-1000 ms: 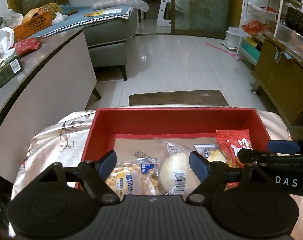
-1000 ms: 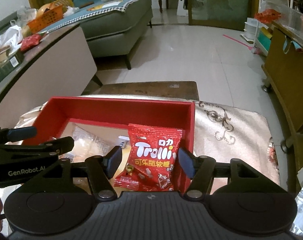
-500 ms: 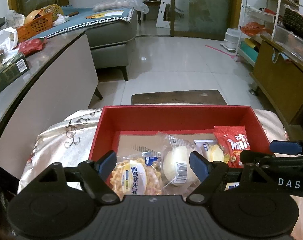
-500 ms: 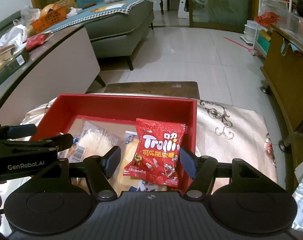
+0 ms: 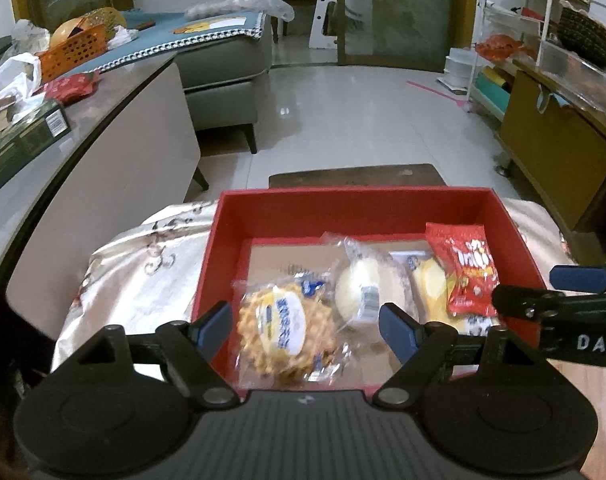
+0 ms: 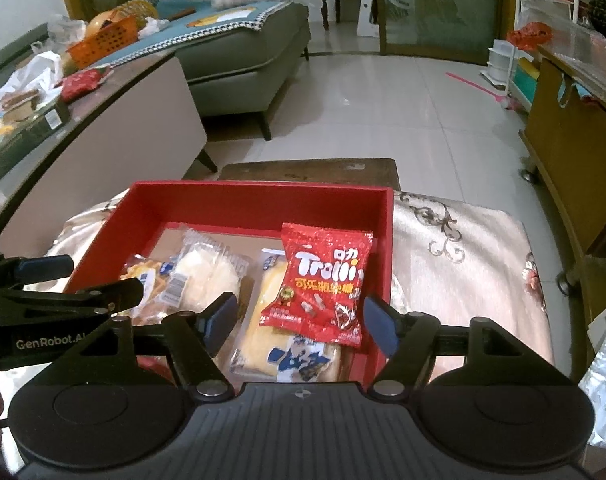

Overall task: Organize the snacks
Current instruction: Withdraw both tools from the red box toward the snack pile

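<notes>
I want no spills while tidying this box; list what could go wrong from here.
The Trolli bag leans on the red box right wall atop a yellow cake packet; it may slide. The open right gripper and left gripper hover close together and could collide.

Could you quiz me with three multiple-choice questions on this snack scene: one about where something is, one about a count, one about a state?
1. Where is the red Trolli gummy packet?
A. on the floor
B. inside the red cardboard box, by its right wall
C. on the sofa

2. How many wrapped snacks lie in the box?
A. one
B. four
C. nine

3. The right hand-held gripper is:
A. open
B. clamped on the packet
C. gripping the box wall

Answers: 1 B, it leans there; 2 B, waffle, bun, yellow cake, gummies; 3 A, fingers apart.
</notes>
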Motion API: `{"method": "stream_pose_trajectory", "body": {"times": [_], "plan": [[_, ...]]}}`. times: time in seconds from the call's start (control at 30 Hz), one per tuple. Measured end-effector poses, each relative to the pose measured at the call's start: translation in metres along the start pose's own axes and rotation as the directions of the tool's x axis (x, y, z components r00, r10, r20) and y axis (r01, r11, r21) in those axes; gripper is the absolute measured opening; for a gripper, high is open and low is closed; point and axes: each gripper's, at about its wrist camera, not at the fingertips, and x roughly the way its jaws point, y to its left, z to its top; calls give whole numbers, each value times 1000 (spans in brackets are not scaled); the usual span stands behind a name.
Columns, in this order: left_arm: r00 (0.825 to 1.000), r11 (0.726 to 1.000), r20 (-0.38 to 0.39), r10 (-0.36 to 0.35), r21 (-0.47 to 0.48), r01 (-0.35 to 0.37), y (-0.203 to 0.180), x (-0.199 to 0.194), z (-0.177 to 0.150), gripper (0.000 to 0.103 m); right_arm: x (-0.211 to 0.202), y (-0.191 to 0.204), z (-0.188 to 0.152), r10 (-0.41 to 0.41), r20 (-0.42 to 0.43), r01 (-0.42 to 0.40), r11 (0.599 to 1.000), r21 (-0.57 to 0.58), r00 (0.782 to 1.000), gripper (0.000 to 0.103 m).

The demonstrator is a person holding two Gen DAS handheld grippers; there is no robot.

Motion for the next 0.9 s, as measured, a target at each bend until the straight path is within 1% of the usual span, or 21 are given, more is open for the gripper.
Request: {"method": "stream_pose_trajectory", "body": {"times": [0.2,0.37,0.43,0.57,0.7,0.9], "plan": [[999,1000,-36,-18,-25,18,15,-14,-18,74,-11,4,-13,-3,-13,3,1000,-11,1000,76],[999,999,-49,-11,-38,10,27,-25,-33,74,-20,8,-24,-3,-27,2,1000,-20,1000,77],[997,999,-71,-17,-48,14,32,-26,-40,74,-25,10,-29,-1,-31,0,1000,-24,1000,77],[991,996,-125,-54,-78,45,39,-22,-53,74,-30,14,-39,8,-46,-10,999,-37,999,79],[986,996,-163,-32,-83,18,43,-12,-59,74,-32,16,-48,9,-59,-12,999,-48,998,79],[969,982,-232,-90,-182,47,52,3,-64,74,-30,17,-53,15,-78,-20,998,-64,997,80]]}}
